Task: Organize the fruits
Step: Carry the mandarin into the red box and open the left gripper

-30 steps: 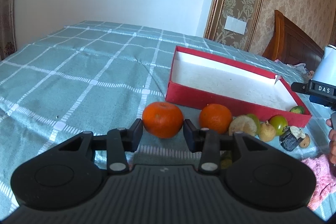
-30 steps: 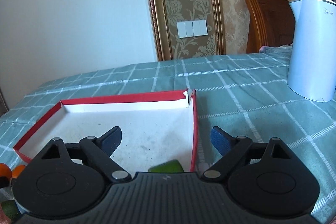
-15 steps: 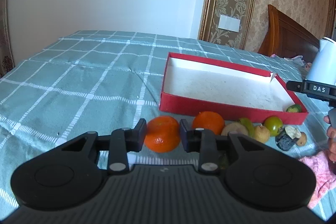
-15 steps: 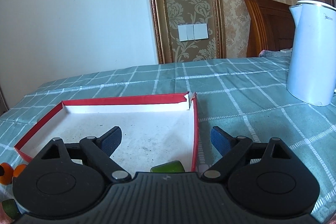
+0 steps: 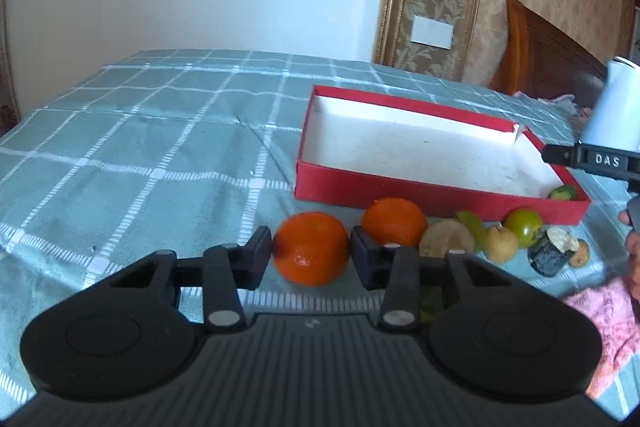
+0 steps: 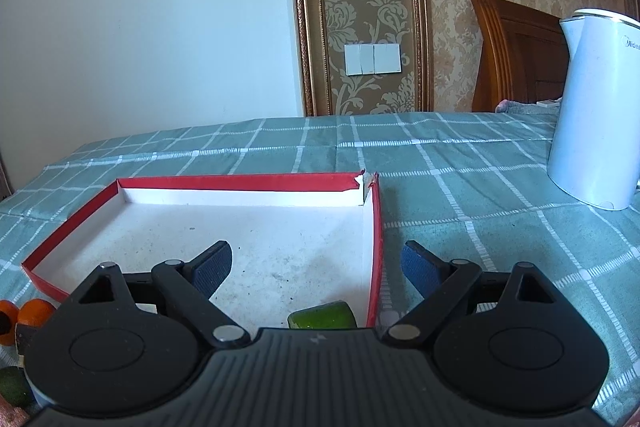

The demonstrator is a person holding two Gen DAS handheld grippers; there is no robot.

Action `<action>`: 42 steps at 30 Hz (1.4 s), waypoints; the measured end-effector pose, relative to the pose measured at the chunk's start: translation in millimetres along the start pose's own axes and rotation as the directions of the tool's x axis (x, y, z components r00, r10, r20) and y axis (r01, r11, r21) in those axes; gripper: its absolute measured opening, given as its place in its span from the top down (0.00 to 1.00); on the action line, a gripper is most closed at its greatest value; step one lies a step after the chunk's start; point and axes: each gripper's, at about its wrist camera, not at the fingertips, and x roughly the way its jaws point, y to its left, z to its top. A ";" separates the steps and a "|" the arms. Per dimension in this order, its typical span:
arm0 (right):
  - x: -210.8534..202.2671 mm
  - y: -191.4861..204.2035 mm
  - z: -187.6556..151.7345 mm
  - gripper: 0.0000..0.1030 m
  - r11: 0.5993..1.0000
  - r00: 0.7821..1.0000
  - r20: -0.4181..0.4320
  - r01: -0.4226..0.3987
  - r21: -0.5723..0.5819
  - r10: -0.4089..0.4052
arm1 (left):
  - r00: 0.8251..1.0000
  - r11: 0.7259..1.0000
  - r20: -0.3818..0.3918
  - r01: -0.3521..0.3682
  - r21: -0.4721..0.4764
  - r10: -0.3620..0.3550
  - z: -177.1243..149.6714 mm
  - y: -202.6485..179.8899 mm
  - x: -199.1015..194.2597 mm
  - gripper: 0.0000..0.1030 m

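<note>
Left gripper (image 5: 311,255) clamped on the round orange mandarin (image 5: 311,247), just in front of the shallow red cardboard box (image 5: 400,191) – box lies ahead-right of it; right gripper (image 6: 316,265) wide open, empty, over the box's near-right corner

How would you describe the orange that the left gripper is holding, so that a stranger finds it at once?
Start from the red box on the checked tablecloth. A row of fruit lies along its near wall; the held orange is at the left end. Unlike the second orange beside it, it sits between the fingers of the left gripper.
</note>
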 end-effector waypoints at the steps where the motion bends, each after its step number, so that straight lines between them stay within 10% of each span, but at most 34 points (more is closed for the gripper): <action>1: 0.1 0.1 0.1 0.11 1.000 1.000 0.001 0.002 -0.001 -0.002 | 1.000 1.000 0.002 -0.003 0.007 0.003 -0.6 -0.7 -0.2 0.62; 18: -1.0 -0.1 -0.7 0.11 1.000 1.000 0.013 0.010 -0.003 -0.010 | 0.995 0.998 0.086 0.037 0.058 -0.042 52.0 -25.9 4.7 0.62; 42: 4.0 9.1 -4.4 0.11 0.999 1.000 -0.002 0.016 -0.040 -0.016 | 0.998 0.996 -0.063 -0.022 0.083 0.028 97.1 -44.8 138.3 0.58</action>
